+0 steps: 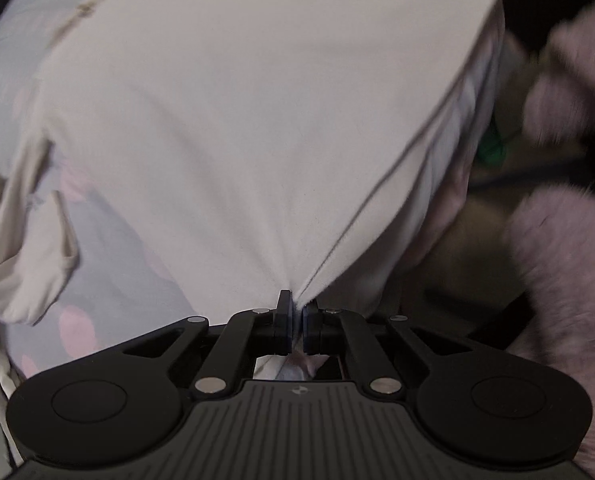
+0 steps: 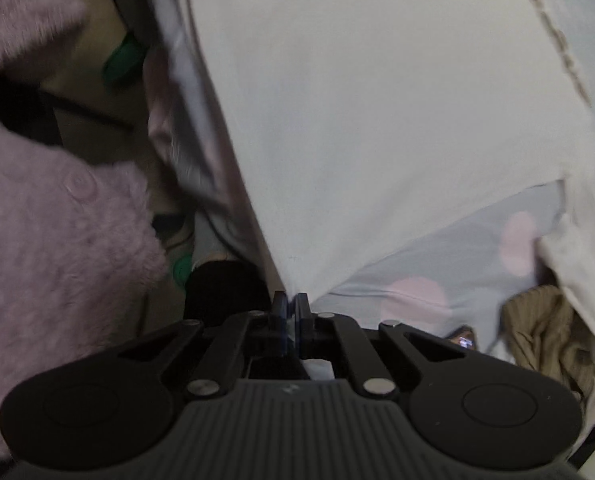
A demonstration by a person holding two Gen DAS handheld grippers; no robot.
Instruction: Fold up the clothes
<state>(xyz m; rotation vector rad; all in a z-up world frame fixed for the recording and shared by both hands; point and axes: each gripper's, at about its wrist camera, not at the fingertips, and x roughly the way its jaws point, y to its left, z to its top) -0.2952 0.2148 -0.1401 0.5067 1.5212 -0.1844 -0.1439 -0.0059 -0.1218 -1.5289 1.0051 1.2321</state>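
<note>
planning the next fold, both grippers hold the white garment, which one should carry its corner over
Neither clearly. The left gripper and right gripper are each shut on a corner of the white garment, stretched taut over the dotted sheet. Probably both together.

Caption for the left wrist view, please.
Left gripper pinches a corner of a white garment, stretched over a dotted sheet.
</note>
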